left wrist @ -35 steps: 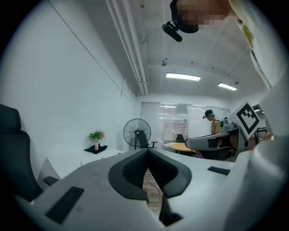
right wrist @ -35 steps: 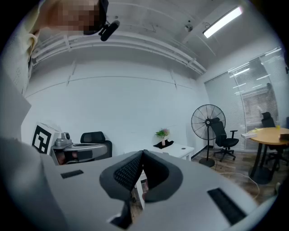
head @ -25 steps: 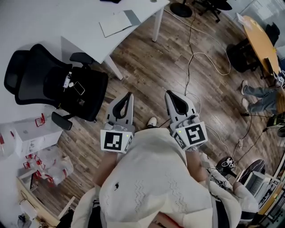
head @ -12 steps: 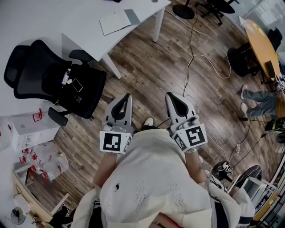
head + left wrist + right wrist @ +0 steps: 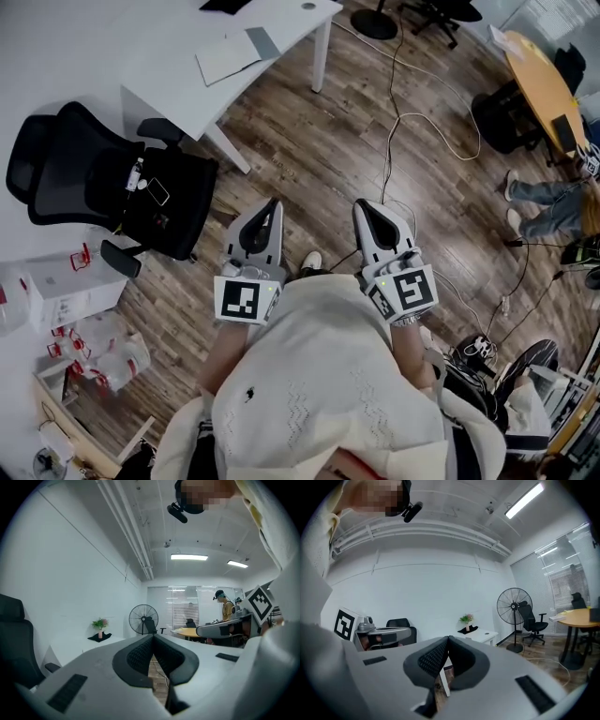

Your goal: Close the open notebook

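Left tool (image 5: 273, 202) and right tool (image 5: 361, 203), both closed and empty, bear square black-and-white markers (image 5: 240, 300).

no readable text, label or number shows anywhere.

notebook (image 5: 225, 56) and white table (image 5: 141, 47) shifted left in head view, office chair (image 5: 178, 202) likewise
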Action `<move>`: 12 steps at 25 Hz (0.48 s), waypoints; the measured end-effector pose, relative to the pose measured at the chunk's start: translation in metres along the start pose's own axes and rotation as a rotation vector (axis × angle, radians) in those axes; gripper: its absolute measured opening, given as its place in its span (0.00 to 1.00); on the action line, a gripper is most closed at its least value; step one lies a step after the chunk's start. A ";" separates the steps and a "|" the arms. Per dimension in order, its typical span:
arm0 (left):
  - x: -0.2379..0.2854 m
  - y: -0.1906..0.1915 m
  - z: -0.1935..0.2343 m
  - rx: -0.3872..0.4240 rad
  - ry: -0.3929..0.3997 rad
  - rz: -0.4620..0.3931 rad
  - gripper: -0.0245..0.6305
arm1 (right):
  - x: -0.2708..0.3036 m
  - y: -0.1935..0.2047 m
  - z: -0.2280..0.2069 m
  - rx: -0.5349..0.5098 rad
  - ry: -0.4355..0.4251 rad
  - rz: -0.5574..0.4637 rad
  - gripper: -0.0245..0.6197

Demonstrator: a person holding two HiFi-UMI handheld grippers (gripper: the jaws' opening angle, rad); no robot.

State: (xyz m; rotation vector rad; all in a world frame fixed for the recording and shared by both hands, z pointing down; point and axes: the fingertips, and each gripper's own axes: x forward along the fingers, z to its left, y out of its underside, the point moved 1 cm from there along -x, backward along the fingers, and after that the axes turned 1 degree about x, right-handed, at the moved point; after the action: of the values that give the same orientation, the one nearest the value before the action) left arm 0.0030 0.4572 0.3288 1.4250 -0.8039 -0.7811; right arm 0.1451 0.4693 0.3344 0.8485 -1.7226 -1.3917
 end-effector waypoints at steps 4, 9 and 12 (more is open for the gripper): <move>0.002 0.009 0.002 -0.012 0.001 0.027 0.06 | 0.002 0.006 -0.004 0.015 0.009 0.019 0.04; 0.008 0.015 0.016 -0.024 -0.009 0.040 0.06 | 0.020 0.008 -0.007 0.014 0.007 0.029 0.04; 0.018 0.018 0.023 -0.037 -0.009 0.045 0.06 | 0.029 0.006 -0.007 0.015 0.004 0.033 0.04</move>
State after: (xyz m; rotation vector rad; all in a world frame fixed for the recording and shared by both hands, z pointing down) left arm -0.0073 0.4298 0.3469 1.3673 -0.8216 -0.7645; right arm 0.1368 0.4422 0.3457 0.8268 -1.7388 -1.3564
